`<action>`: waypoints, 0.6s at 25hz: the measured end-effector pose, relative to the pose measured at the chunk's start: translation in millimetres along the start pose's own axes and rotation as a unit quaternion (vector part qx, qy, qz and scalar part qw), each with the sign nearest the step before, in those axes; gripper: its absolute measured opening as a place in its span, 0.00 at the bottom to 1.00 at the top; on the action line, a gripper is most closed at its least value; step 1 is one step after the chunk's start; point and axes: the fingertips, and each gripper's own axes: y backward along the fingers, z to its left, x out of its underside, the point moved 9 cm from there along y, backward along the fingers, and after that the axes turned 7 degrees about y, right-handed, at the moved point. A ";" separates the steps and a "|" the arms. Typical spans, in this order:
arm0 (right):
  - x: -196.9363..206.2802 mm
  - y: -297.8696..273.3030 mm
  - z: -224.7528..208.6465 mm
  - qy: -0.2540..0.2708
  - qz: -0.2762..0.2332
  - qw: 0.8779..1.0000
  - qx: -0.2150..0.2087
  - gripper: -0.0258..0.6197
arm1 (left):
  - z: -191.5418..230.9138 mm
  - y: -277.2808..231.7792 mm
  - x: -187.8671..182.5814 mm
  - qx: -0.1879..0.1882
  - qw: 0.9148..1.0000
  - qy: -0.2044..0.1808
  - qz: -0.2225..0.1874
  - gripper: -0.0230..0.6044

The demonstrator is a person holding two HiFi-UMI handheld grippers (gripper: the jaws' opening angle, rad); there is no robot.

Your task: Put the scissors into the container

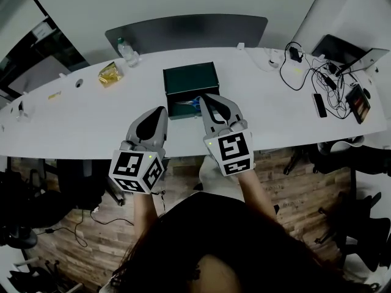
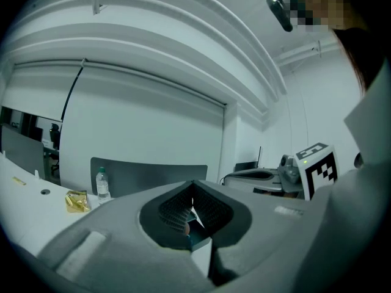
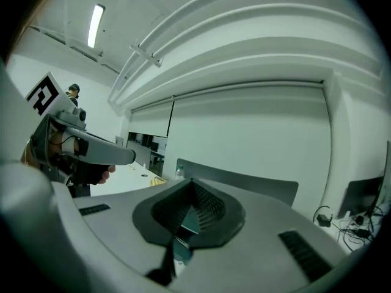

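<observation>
A dark green container [image 1: 190,78] stands mid-table. The scissors [image 1: 187,102], with bluish handles, lie in its lighter near part; whether they rest inside it or just before it I cannot tell. My right gripper [image 1: 204,97] is shut and empty, its tip right beside the scissors at the container's near right corner. My left gripper [image 1: 162,110] is shut too, holding nothing, its tip by the container's near left corner. In the left gripper view the jaws [image 2: 192,209] meet over a sliver of the container. The right gripper view shows shut jaws [image 3: 192,203] likewise.
A water bottle [image 1: 128,52] and a yellow packet [image 1: 110,73] lie at the back left of the white table [image 1: 73,121]. Tangled cables [image 1: 305,69], a phone [image 1: 319,104] and a laptop [image 1: 345,52] crowd the right end. A grey chair [image 1: 183,32] stands behind.
</observation>
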 end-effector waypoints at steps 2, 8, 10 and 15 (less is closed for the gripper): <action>-3.4 10.1 7.7 0.002 -0.004 1.000 0.006 0.05 | -3.4 9.7 1.6 0.001 1.000 -0.005 -0.002 0.06; -15.3 38.1 27.8 0.006 -0.015 1.000 0.016 0.05 | -12.9 35.0 2.8 0.005 1.000 -0.014 -0.010 0.06; -19.3 45.5 33.2 0.011 -0.017 1.000 0.022 0.05 | -15.9 42.0 2.5 0.007 1.000 -0.017 -0.013 0.06; -24.5 62.5 42.7 0.015 -0.020 0.999 0.029 0.05 | -25.1 55.0 4.8 0.010 0.999 -0.029 -0.014 0.06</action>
